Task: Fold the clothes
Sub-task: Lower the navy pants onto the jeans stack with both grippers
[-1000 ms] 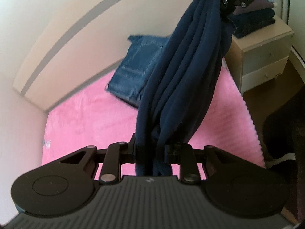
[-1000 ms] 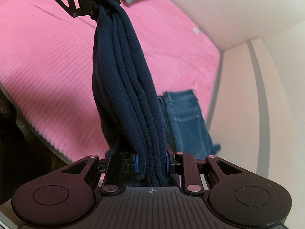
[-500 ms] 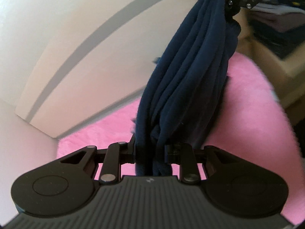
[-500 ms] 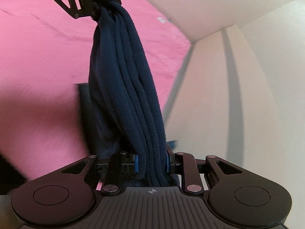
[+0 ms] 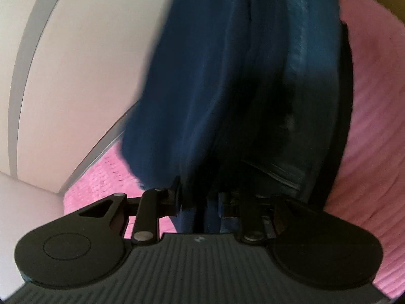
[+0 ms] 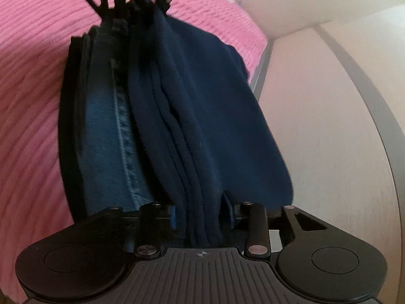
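Observation:
A folded navy garment (image 5: 202,88) hangs stretched between my two grippers, its layered edges bunched in each. My left gripper (image 5: 200,202) is shut on one end. My right gripper (image 6: 202,215) is shut on the other end of the navy garment (image 6: 197,126). The left gripper also shows at the top of the right wrist view (image 6: 136,2). Folded blue jeans (image 6: 106,139) lie on the pink bedspread (image 6: 30,88) right under the garment, which hangs low, close over them. The jeans also show in the left wrist view (image 5: 308,88).
The pink bedspread (image 5: 374,126) fills the area around the jeans. A pale wall with a grey stripe (image 5: 76,63) runs along the bed's far edge, close beside the garment, and shows in the right wrist view too (image 6: 329,114).
Both grippers have carried the navy garment across the bed and down, so it now hangs close over the folded jeans by the wall. Both grips are unchanged.

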